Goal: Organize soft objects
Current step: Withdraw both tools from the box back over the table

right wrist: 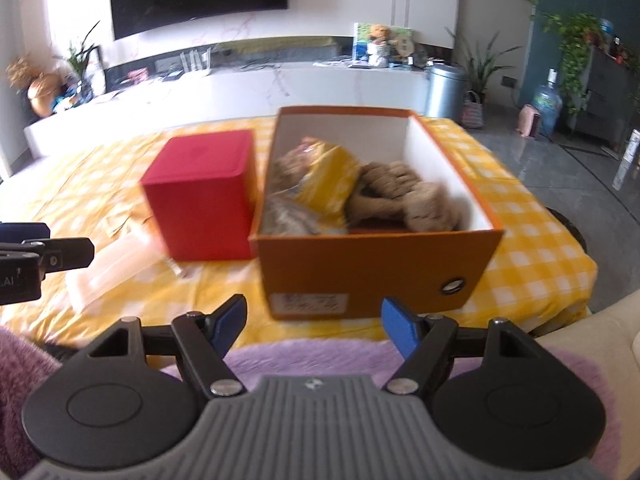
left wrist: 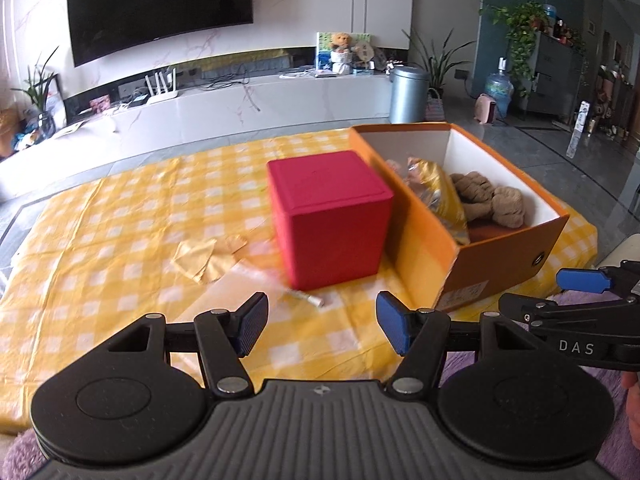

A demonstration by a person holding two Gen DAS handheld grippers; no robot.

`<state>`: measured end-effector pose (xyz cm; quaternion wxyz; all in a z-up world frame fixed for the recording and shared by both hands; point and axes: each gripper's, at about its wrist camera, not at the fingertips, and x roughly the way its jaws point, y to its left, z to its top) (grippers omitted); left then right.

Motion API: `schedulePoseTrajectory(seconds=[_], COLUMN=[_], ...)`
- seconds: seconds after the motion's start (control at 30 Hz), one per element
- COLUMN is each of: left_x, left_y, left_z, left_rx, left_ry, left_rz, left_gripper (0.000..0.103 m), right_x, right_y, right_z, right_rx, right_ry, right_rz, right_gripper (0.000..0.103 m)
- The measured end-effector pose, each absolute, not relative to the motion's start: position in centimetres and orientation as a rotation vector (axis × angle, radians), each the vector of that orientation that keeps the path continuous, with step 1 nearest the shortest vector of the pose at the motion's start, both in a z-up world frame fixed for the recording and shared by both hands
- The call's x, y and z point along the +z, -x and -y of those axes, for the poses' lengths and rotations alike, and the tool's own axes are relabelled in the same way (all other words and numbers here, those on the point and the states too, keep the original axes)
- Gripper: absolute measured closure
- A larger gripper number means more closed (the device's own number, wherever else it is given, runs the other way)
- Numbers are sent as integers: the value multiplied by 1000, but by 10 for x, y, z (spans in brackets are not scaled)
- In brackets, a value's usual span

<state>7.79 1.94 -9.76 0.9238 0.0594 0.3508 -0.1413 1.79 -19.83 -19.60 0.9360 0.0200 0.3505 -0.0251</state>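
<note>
Yellow checked cloth [left wrist: 100, 240]: red box [left wrist: 332, 216], orange box [right wrist: 376, 264] of soft toys [right wrist: 404, 196]; television [left wrist: 160, 4] beyond. Your left gripper [left wrist: 322, 322] and right gripper [right wrist: 314, 326]: spread wide, empty.

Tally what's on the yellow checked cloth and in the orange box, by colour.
Red: 1, the closed red box.
Orange: 1, the open orange box.
Beige: 1, the knitted soft toy inside it.
Yellow: 2, the crinkly yellow bag inside it and a folded yellow cloth piece on the checked cloth.
Total: 5. Blur hides anything smaller.
</note>
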Motion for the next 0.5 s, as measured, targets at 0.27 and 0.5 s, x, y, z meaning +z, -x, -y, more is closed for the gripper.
schedulePoseTrajectory(seconds=[0.27,0.5], left_x=[-107,-110], left_y=[-69,-67], left_z=[-67,-102], left_rx=[-221,-188], left_ry=[-44,21], left_rz=[-770,-799], left_gripper=[29,29], right_x=[-201,-204], right_y=[-14,-21], right_z=[152,115], right_rx=[41,107], right_ry=[33,84], right_rz=[-716,-735], right_gripper=[29,29])
